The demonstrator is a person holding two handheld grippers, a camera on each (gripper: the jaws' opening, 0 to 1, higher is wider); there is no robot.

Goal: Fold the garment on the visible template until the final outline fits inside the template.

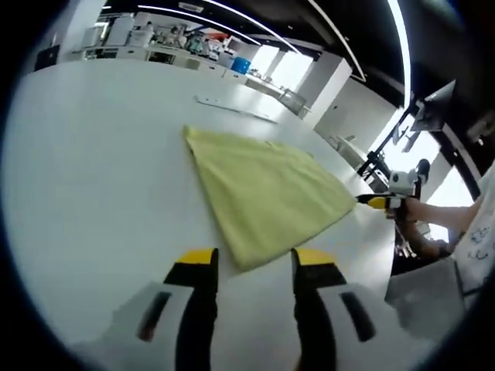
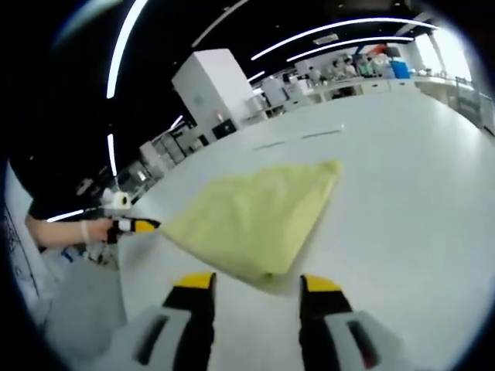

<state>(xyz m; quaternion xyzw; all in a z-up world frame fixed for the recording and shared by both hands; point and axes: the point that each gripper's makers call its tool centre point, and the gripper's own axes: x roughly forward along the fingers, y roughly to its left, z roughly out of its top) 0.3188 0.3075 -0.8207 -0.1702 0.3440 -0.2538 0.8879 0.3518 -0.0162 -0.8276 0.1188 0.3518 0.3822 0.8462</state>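
In the left gripper view the left claw [image 1: 254, 261] rises from six o'clock, its yellow-tipped jaws standing wide apart and holding nothing, with the nearest corner of the yellow garment [image 1: 263, 193] lying just between and beyond the tips. The garment lies flat on the white table [image 1: 93, 178], spreading toward twelve o'clock. At three o'clock the other claw [image 1: 377, 202], held in a person's hand [image 1: 414, 210], sits at the garment's side corner; whether it pinches the cloth cannot be told. In the right gripper view the right claw [image 2: 255, 283] likewise stands wide and empty at six o'clock, the garment [image 2: 255, 216] just beyond. Farther off, counters [image 1: 166, 54] line the room.
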